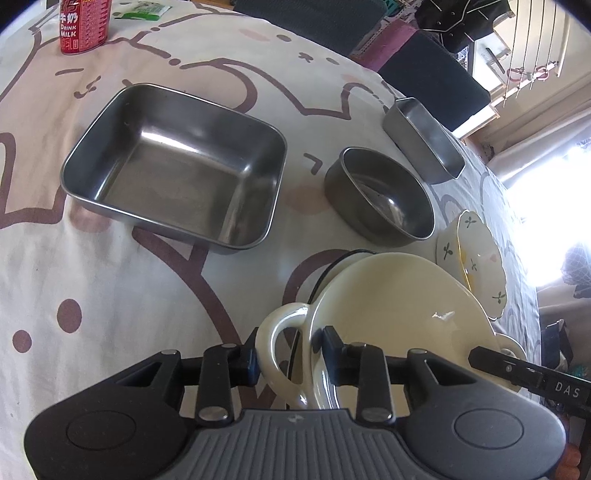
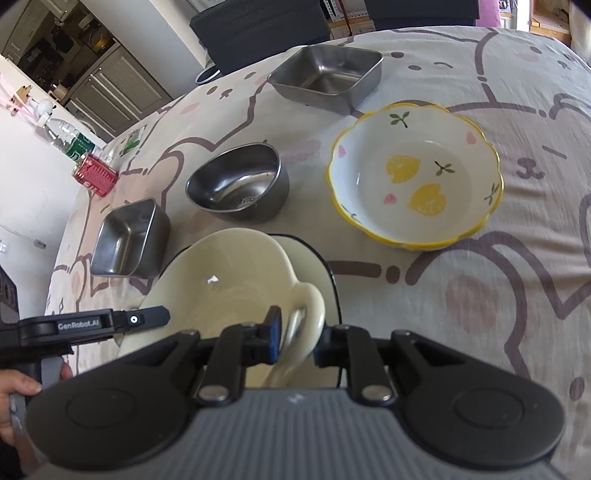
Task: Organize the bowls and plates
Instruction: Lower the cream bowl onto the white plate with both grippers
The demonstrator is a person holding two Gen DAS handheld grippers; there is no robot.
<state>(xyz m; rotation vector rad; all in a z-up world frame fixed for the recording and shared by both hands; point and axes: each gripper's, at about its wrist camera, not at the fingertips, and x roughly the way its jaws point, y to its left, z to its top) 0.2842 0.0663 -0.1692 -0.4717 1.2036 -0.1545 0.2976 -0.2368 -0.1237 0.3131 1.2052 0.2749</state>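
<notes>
1. Cream bowl [image 1: 399, 302] – location: at the near edge of the table [image 1: 110, 295], over a black-rimmed plate [image 2: 330, 273] that shows behind and under it. Whether its base already rests on the plate cannot be told.
2. Orientation: mouth upward and apparently a little tilted. The long axis runs from loop handle to loop handle, crosswise between the two tools. One handle points to each tool.
3. Left gripper [image 1: 290, 350]: jaws stand apart on either side of the near handle and rim. Whether the pads press on it cannot be told.
4. Right gripper [image 2: 301, 332]: jaws drawn in and clamped on the opposite handle.
5. Progress, as a judgement: early. The bowl-on-plate stack is the only grouping in hand, and it is not yet released.
6. Remaining items – all separate on the cloth:
   - steel bowl [image 1: 380, 199], just beyond the cream bowl;
   - floral bowl [image 1: 476, 258], beside it on the right of the left view;
   - large steel tray [image 1: 173, 166], to the left;
   - narrow steel tray [image 1: 424, 140], farther back.
7. None of these four is nested or stacked. Sorting them is what remains.
8. A milk can [image 1: 85, 26] stands at the far edge, well apart from the dishes.
</notes>
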